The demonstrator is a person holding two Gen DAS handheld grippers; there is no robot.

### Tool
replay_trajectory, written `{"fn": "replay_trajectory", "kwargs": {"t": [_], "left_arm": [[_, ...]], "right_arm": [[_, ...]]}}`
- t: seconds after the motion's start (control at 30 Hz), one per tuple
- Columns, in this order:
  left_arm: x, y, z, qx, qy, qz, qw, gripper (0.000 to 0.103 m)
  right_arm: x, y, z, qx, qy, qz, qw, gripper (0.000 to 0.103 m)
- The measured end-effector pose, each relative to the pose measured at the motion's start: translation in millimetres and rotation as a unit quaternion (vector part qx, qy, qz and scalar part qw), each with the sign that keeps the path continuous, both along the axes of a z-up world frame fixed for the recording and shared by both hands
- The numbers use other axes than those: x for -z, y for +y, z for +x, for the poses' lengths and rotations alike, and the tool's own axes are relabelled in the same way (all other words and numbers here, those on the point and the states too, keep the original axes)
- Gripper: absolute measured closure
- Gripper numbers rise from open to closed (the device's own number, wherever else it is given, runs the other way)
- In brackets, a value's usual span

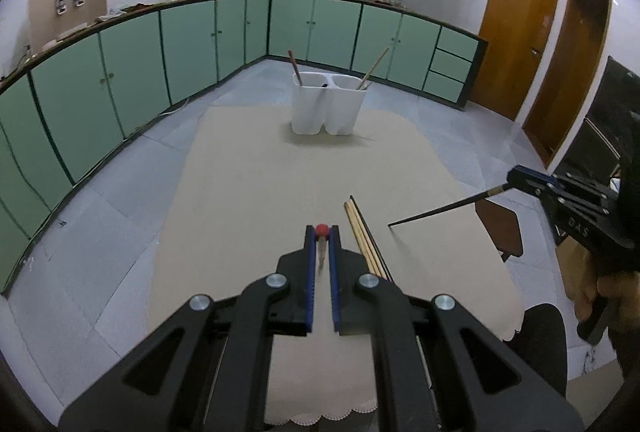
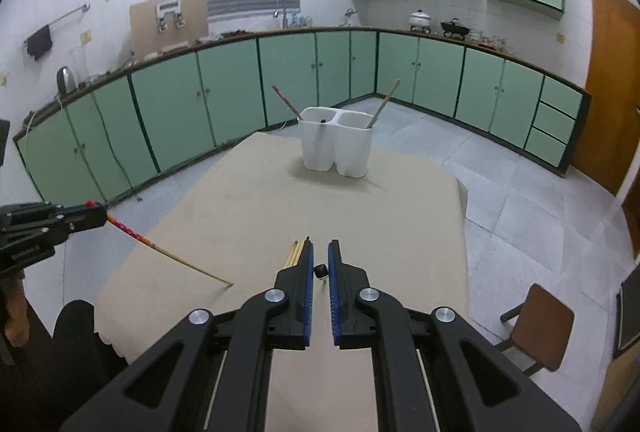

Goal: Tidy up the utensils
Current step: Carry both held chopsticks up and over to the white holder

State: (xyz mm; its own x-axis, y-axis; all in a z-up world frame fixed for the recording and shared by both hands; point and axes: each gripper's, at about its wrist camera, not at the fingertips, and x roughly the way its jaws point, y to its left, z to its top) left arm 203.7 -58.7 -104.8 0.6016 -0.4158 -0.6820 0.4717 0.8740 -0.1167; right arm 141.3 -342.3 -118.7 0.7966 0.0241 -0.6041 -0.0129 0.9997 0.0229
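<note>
A white two-compartment utensil holder (image 1: 328, 103) stands upright near the far edge of the tabletop (image 1: 256, 192), which is covered by a beige cloth. One brown chopstick (image 1: 295, 68) leans out of its left compartment, a dark stub shows at that compartment's inner rim, and a pale wooden chopstick (image 1: 374, 69) leans out of the right compartment. A small bundle of chopsticks (image 1: 366, 238), pale wooden ones with one dark one alongside, lies flat on the cloth toward the near edge. The left gripper (image 1: 322, 232) is closed on a red-ended chopstick (image 2: 160, 252): from its own camera the red end sits pinched between the blue finger pads, and from the right wrist view the stick slants down from the fingers until its pale tip touches, or nearly touches, the cloth near the near-left corner. The right gripper (image 2: 321, 252) grips a black chopstick (image 1: 440, 210); in the left wrist view it slopes from the fingers down toward the cloth, tip just right of the bundle, though contact cannot be told. In the right wrist view the fingers stand narrowly apart with the stick's dark end between them. A brown chair (image 2: 540, 328) stands on the grey tiled floor off the right edge. Green cabinets (image 2: 224, 92) line the far walls.
</note>
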Motion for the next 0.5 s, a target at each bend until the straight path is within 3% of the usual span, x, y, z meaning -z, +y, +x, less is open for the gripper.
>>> {"fn": "replay_trajectory", "kwargs": {"t": [0.3,0.5], "left_arm": [[-13,-11,35,0.026,0.021,0.015,0.9993,0.098],[-26,-15,49,0.035,0.013,0.021,0.9991,0.098]], "right_arm": [[-27,-10,50,-0.033,0.071,0.009,0.997,0.096],[-43,-8,65,-0.048,0.085,-0.010,0.995,0.096]]}}
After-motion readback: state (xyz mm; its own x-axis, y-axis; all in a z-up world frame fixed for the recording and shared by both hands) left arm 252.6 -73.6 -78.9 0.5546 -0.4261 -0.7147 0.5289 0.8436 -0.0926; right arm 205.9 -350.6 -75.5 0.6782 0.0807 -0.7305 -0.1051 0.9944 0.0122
